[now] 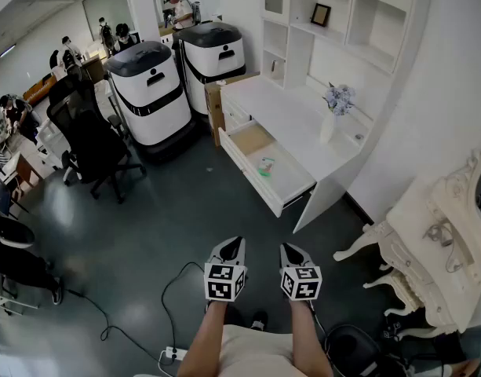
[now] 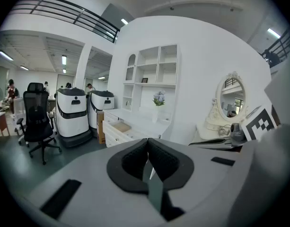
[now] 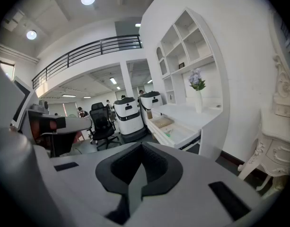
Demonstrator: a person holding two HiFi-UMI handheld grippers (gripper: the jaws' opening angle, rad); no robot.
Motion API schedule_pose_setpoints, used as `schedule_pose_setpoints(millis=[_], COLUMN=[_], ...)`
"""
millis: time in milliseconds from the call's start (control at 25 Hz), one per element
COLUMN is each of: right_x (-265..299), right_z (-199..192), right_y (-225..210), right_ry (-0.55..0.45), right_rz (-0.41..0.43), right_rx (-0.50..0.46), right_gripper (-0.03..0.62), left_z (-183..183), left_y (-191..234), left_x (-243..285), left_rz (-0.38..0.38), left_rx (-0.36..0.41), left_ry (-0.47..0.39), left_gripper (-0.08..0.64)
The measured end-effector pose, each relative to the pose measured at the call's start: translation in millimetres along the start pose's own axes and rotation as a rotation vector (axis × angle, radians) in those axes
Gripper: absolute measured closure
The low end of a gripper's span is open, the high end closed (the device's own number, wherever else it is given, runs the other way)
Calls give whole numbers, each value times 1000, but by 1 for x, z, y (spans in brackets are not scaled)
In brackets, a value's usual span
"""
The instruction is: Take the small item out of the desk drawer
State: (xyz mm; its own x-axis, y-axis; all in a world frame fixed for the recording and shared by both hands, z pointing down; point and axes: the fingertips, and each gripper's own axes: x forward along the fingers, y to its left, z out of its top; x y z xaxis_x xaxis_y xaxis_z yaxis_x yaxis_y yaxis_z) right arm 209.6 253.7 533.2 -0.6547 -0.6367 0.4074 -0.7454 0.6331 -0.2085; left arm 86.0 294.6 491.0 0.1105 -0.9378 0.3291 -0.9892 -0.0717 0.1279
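A white desk [image 1: 291,116] stands against the far wall with its drawer [image 1: 291,185] pulled out. A small green item [image 1: 265,166] lies on the drawer's floor, with a tan sheet behind it. Both grippers are low in the head view, far short of the desk, over the dark floor. The left gripper [image 1: 233,247] is shut, its black pads meeting with nothing between them [image 2: 147,156]. Beside it, the right gripper [image 1: 290,251] is also shut and empty [image 3: 141,161]. The right gripper view shows the open drawer [image 3: 179,135] and the small item [image 3: 167,134] ahead.
Two large white-and-black machines [image 1: 150,93] stand left of the desk, with a cardboard box [image 1: 216,107] between. A black office chair [image 1: 95,144] is further left. A vase of flowers [image 1: 334,112] sits on the desk. An ornate white dressing table [image 1: 436,246] stands at right. A cable and power strip [image 1: 174,353] lie on the floor.
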Motion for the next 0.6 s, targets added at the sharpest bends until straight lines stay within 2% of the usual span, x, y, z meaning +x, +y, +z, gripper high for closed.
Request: schedule_pose_setpoints(millis=[360,520,600], right_x=[3,-1,-3], right_z=[6,24,29], right_y=[2,-6,-4], right_ry=[4,-43,-57], right_rz=[2,12,29], right_rx=[-4,47,72], right_gripper=[568,569,569], left_z=[13,35,37], left_y=[9,-2,0], left_x=[-6,-11,-18], left_rz=[18,-37,-25], left_rx=[-4,-78,-89], left_ry=[-26,-78,-86], left_gripper=[543,543,543])
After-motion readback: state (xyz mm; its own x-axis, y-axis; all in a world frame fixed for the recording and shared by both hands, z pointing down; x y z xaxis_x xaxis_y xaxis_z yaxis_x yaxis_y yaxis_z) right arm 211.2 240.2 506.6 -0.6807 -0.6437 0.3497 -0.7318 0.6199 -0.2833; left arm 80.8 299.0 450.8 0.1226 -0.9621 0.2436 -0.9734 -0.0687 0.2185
